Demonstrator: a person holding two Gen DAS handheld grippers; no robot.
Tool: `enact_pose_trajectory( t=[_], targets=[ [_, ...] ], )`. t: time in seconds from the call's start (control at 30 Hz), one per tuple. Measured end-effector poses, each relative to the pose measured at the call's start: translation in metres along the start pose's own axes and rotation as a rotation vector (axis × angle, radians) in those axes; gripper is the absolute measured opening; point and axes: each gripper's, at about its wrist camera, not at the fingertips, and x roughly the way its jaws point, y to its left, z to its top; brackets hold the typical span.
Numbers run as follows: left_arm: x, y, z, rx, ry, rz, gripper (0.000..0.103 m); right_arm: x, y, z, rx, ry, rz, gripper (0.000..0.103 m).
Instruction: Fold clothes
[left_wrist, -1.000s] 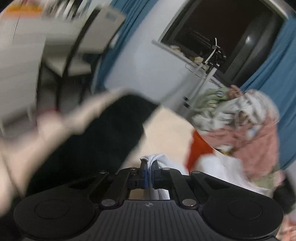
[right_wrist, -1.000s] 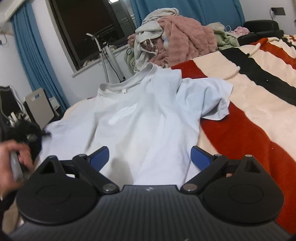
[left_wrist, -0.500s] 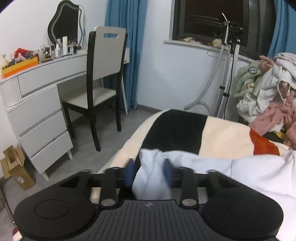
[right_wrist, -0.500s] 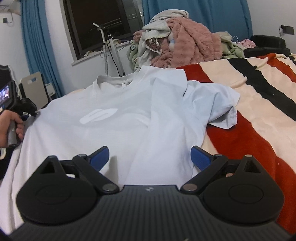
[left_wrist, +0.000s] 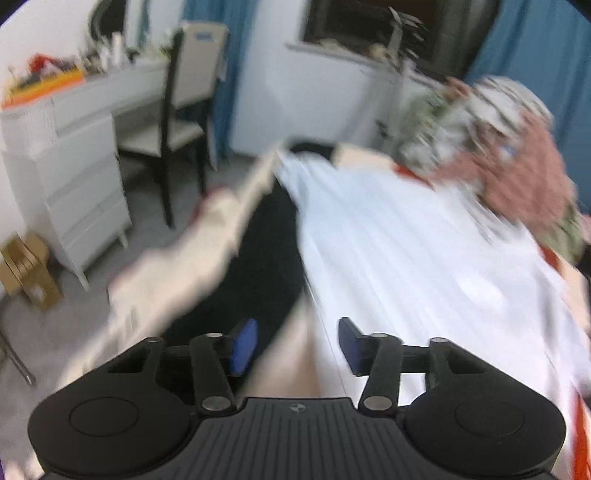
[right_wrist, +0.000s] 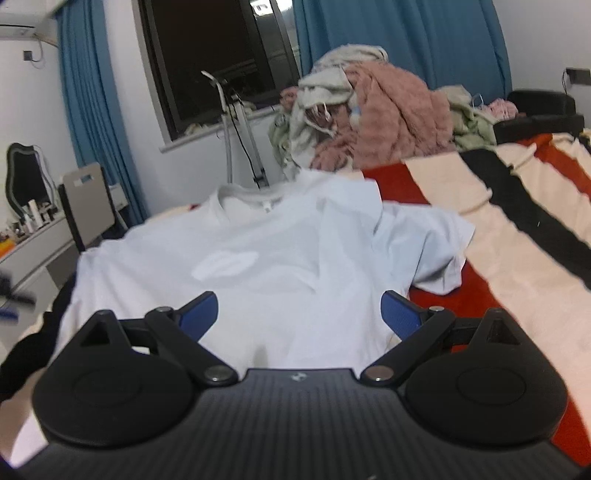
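Observation:
A white T-shirt (right_wrist: 280, 258) lies spread face up on a striped blanket (right_wrist: 517, 229), collar far, right sleeve crumpled at the right. My right gripper (right_wrist: 299, 314) is open and empty just above the shirt's near hem. In the blurred left wrist view the shirt (left_wrist: 406, 251) lies ahead and to the right. My left gripper (left_wrist: 297, 347) is open and empty over the shirt's left edge and the blanket's black stripe (left_wrist: 258, 251).
A heap of pink and pale clothes (right_wrist: 369, 110) sits at the bed's far end. A chair (left_wrist: 184, 110) and white dresser (left_wrist: 74, 155) stand left of the bed, with a cardboard box (left_wrist: 29, 273) on the floor. A stand (right_wrist: 240, 129) is by the window.
My left gripper has let go of the shirt's edge, opened wide and swung back. The shirt now lies flatter. My right gripper stays open and has shifted slightly.

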Motion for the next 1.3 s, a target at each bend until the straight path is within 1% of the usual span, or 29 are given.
enact_pose_trajectory(
  t=[0.1, 0.2, 0.27, 0.3, 0.33, 0.37, 0.4, 0.43, 0.47, 0.5, 0.57, 0.63, 0.73, 0.8, 0.87, 0.97, 1.1, 1.13, 1.17, 1.2, 1.23, 1.27, 1.3],
  targets=[
    [-0.035, -0.020, -0.054, 0.050, 0.076, -0.115, 0.041, -0.020, 0.004, 0.002, -0.027, -0.021, -0.010, 0.096],
    [-0.048, -0.041, -0.101, 0.105, 0.167, -0.202, 0.044, -0.039, 0.000, 0.002, -0.009, -0.026, -0.021, 0.096],
    [-0.050, -0.057, -0.126, 0.141, 0.230, -0.242, 0.044, -0.051, -0.004, 0.001, 0.011, -0.024, -0.023, 0.096],
    [-0.050, -0.063, -0.137, 0.166, 0.244, -0.251, 0.044, -0.055, -0.008, 0.001, 0.016, -0.019, -0.029, 0.096],
    [-0.051, -0.070, -0.148, 0.192, 0.256, -0.257, 0.044, -0.059, -0.012, 0.002, 0.018, -0.013, -0.036, 0.096],
    [-0.048, -0.075, -0.156, 0.217, 0.266, -0.240, 0.044, -0.062, -0.016, 0.003, 0.020, -0.008, -0.044, 0.096],
    [-0.044, -0.077, -0.161, 0.235, 0.273, -0.218, 0.041, -0.065, -0.021, 0.004, 0.032, -0.006, -0.055, 0.096],
    [-0.043, -0.075, -0.164, 0.229, 0.271, -0.196, 0.033, -0.066, -0.027, 0.006, 0.055, -0.007, -0.064, 0.096],
    [-0.043, -0.072, -0.166, 0.219, 0.268, -0.174, 0.017, -0.067, -0.035, 0.007, 0.087, -0.003, -0.068, 0.096],
    [-0.044, -0.065, -0.163, 0.192, 0.271, -0.182, 0.009, -0.068, -0.043, 0.007, 0.124, 0.002, -0.070, 0.096],
    [-0.051, -0.050, -0.156, 0.143, 0.273, -0.199, 0.004, -0.068, -0.055, 0.005, 0.187, 0.016, -0.076, 0.096],
    [-0.066, -0.034, -0.148, 0.117, 0.268, -0.204, 0.004, -0.067, -0.063, 0.003, 0.228, 0.029, -0.082, 0.096],
    [-0.093, 0.000, -0.130, 0.059, 0.277, -0.213, 0.004, -0.066, -0.062, 0.002, 0.231, 0.024, -0.072, 0.096],
    [-0.103, 0.031, -0.104, 0.033, 0.271, -0.192, 0.004, -0.066, -0.058, 0.003, 0.222, 0.017, -0.064, 0.096],
    [-0.109, 0.057, -0.085, 0.016, 0.282, -0.098, 0.004, -0.065, -0.054, 0.004, 0.207, 0.009, -0.058, 0.096],
    [-0.106, 0.090, -0.080, 0.024, 0.343, 0.107, 0.003, -0.062, -0.048, 0.006, 0.181, 0.007, -0.058, 0.096],
    [-0.098, 0.107, -0.081, -0.004, 0.409, 0.228, 0.003, -0.062, -0.040, 0.007, 0.138, 0.000, -0.072, 0.096],
    [-0.099, 0.106, -0.080, 0.006, 0.404, 0.232, 0.004, -0.063, -0.038, 0.007, 0.129, -0.003, -0.071, 0.096],
    [-0.100, 0.104, -0.078, 0.019, 0.395, 0.232, 0.011, -0.064, -0.038, 0.007, 0.122, -0.006, -0.069, 0.096],
    [-0.102, 0.102, -0.077, 0.030, 0.384, 0.239, 0.022, -0.066, -0.037, 0.007, 0.115, -0.009, -0.066, 0.096],
    [-0.104, 0.099, -0.075, 0.038, 0.373, 0.237, 0.028, -0.067, -0.036, 0.008, 0.105, -0.013, -0.065, 0.096],
    [-0.103, 0.092, -0.073, 0.054, 0.363, 0.232, 0.042, -0.069, -0.034, 0.008, 0.092, -0.016, -0.064, 0.096],
    [-0.102, 0.083, -0.071, 0.070, 0.354, 0.226, 0.050, -0.070, -0.033, 0.008, 0.080, -0.020, -0.063, 0.096]
  ],
)
